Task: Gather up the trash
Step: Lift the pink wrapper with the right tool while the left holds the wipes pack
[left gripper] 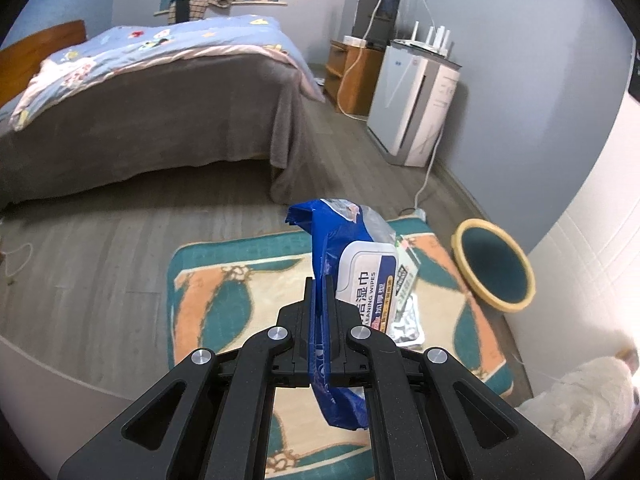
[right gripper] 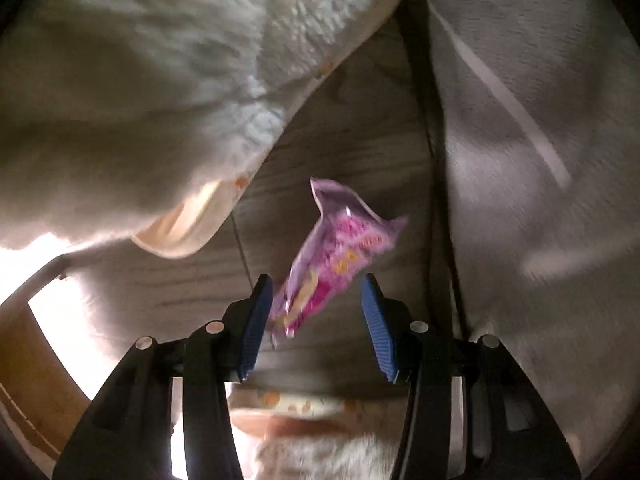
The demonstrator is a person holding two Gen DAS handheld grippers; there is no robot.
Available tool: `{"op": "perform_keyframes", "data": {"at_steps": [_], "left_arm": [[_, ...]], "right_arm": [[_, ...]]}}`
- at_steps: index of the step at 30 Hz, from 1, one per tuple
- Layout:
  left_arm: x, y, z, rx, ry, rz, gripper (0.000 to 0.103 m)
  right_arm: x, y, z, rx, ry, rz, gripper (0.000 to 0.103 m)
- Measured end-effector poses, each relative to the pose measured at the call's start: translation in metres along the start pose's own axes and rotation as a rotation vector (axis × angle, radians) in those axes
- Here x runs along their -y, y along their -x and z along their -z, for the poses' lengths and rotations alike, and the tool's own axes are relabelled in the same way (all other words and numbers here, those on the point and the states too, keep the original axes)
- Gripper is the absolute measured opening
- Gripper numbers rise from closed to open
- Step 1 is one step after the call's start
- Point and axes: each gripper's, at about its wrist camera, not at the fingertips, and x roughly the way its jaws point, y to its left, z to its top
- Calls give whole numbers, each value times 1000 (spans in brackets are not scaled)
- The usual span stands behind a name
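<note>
— Firstly, what is seen at the fingers of the left gripper (left gripper: 319,284)?

— They are pressed together on the blue edge of a wet wipes pack (left gripper: 352,276), which is held up in the air above a patterned rug (left gripper: 224,292). The white flip lid of the pack is turned to the right in the left wrist view. A crumpled foil wrapper (left gripper: 406,326) is seen lying on the rug just behind the pack.

— And the right gripper (right gripper: 316,292)?

— Its blue-padded fingers (right gripper: 256,320) are spread apart. A pink snack wrapper (right gripper: 336,256) is seen between and beyond them; it is blurred, and whether it is touched by either pad cannot be told. Wood-grain floor (right gripper: 360,128) lies behind it, with fluffy white fabric (right gripper: 160,60) at the upper left and grey cloth (right gripper: 540,120) at the right.

— What is found further out?

— A yellow-rimmed waste bin (left gripper: 494,264) is seen on the floor just beside the rug's right edge, next to a white wall. A bed (left gripper: 160,92) with a blue quilt is placed well behind, and a white air purifier (left gripper: 412,108) stands against the far wall.
</note>
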Motion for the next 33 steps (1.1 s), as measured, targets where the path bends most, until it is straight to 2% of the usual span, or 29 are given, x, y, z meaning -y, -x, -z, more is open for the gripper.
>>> {"op": "perform_keyframes", "data": {"at_steps": [5,7,9,11,12,13,14,21,27,29,33], "left_arm": [[0,0,-4,2,13,44,3],[2,0,-5,3,11,53,3],[4,-2,-5,0,10,61,3],[5,-4,-5,-6,5,60,3],[5,-5,-5,-8,5,59,3],[5,-6,-6,-10,6,59,3],[5,-7,-5,-14,7,58,3],[1,-14,-1,-32,6,34,3],[-8,-18,3,-46,33,22,3],[-8,-18,3,-45,28,15,3],[-8,-19,3,-46,24,6,3]], "right_arm": [[8,-21,0,-7,-22,-45,46],[8,-23,-1,10,-26,-62,58],[11,-22,0,19,-32,-73,60],[14,-20,1,12,-18,-49,45],[13,-18,-2,8,-9,-22,24],[17,-17,-3,0,-8,-13,9],[22,-17,-2,-16,-27,-42,8],[28,12,7,-26,-22,-35,6],[37,71,33,-21,30,28,6],[44,97,46,-18,26,14,6],[56,158,50,57,60,44,6]]}}
